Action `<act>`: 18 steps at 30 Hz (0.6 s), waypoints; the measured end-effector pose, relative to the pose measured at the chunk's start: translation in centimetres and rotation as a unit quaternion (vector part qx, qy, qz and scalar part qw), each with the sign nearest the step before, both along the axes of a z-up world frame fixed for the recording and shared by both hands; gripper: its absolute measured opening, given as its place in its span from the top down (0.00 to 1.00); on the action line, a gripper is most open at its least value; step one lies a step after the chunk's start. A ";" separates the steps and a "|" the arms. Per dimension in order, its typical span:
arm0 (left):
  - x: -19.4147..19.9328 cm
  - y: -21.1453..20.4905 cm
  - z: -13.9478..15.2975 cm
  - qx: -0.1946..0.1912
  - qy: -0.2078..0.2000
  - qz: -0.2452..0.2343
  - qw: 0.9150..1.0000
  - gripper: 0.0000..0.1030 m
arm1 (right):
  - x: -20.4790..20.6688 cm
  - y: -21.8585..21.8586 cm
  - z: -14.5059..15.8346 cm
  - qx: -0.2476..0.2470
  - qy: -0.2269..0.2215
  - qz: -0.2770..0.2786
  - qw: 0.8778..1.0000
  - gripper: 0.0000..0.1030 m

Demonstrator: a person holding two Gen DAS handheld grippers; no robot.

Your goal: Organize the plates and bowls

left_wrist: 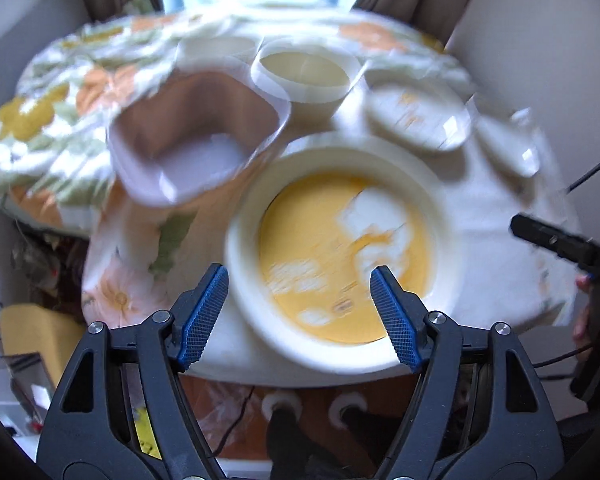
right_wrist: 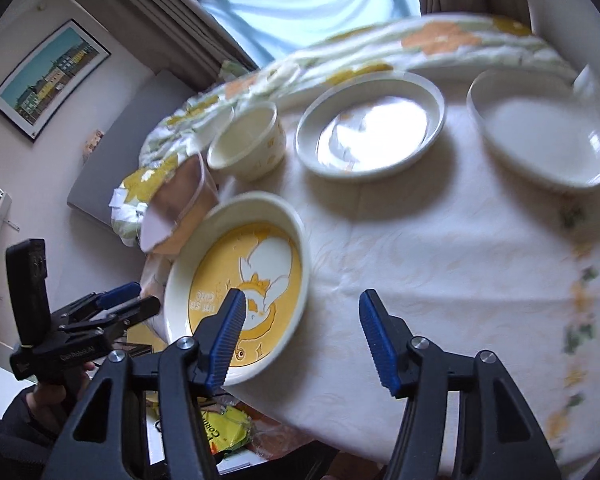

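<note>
A cream plate with a yellow cartoon centre [left_wrist: 340, 256] [right_wrist: 244, 280] lies at the near edge of the table. My left gripper [left_wrist: 299, 294] is open, its fingers on either side of the plate's near rim; it also shows in the right wrist view [right_wrist: 120, 304]. My right gripper [right_wrist: 302, 328] is open and empty over the cloth just right of that plate; it shows in the left wrist view [left_wrist: 560, 240]. Behind stand a cream cup [left_wrist: 304, 76] [right_wrist: 248, 140], a white shallow bowl [right_wrist: 370, 128] [left_wrist: 420, 120] and a second white bowl [right_wrist: 540, 136].
A translucent square tub [left_wrist: 196, 132] [right_wrist: 180, 208] lies tilted on a bunched floral cloth [left_wrist: 60, 120] at the left. The white tablecloth [right_wrist: 460, 260] covers the round table. A chair and clutter sit below the near edge.
</note>
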State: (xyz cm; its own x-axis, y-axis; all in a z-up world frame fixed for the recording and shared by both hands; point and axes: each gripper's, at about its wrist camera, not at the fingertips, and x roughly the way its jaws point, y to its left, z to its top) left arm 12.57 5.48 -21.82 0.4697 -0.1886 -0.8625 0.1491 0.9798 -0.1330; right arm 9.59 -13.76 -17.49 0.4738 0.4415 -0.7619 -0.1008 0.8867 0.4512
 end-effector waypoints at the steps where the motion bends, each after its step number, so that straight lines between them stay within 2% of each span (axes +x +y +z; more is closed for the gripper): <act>1: -0.2 -1.0 1.8 -0.007 -0.021 -0.003 1.000 0.31 | -0.4 -0.9 1.1 -0.002 -0.014 -0.001 1.000 0.35; 2: -0.5 -1.9 3.6 -0.015 -0.043 -0.007 0.999 0.27 | -0.8 -1.9 2.2 -0.002 -0.026 -0.003 1.000 0.12; 3: -0.6 -3.2 5.4 -0.021 -0.068 -0.012 0.997 0.10 | -0.9 -2.5 3.2 -0.003 -0.037 -0.006 0.999 0.03; 4: -0.6 -4.3 6.7 -0.025 -0.088 -0.016 0.996 0.00 | -1.2 -3.3 3.9 -0.004 -0.048 -0.010 0.999 0.00; 7: 0.3 -7.6 8.9 -0.051 -0.123 -0.043 0.990 0.00 | -2.0 -5.6 5.9 -0.025 -0.074 -0.024 0.997 0.00; 11: 3.7 -12.3 9.5 -0.068 -0.102 -0.086 0.989 0.00 | -2.3 -9.0 7.5 -0.046 -0.087 -0.049 0.994 0.00; 14: 6.6 -16.1 9.7 -0.076 -0.077 -0.133 0.985 0.00 | -2.0 -11.4 7.7 -0.080 -0.085 -0.094 0.989 0.00; 18: 10.2 -21.2 9.3 -0.060 -0.058 -0.187 0.979 0.00 | -1.1 -14.2 7.7 -0.087 -0.073 -0.130 0.985 0.00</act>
State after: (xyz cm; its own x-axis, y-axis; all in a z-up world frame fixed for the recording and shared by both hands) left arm 22.79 -15.75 -12.48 0.4430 -0.4619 -0.7684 0.5148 0.8327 -0.2037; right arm 8.53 -27.99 -9.76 0.6633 0.1590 -0.7313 0.0885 0.9537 0.2876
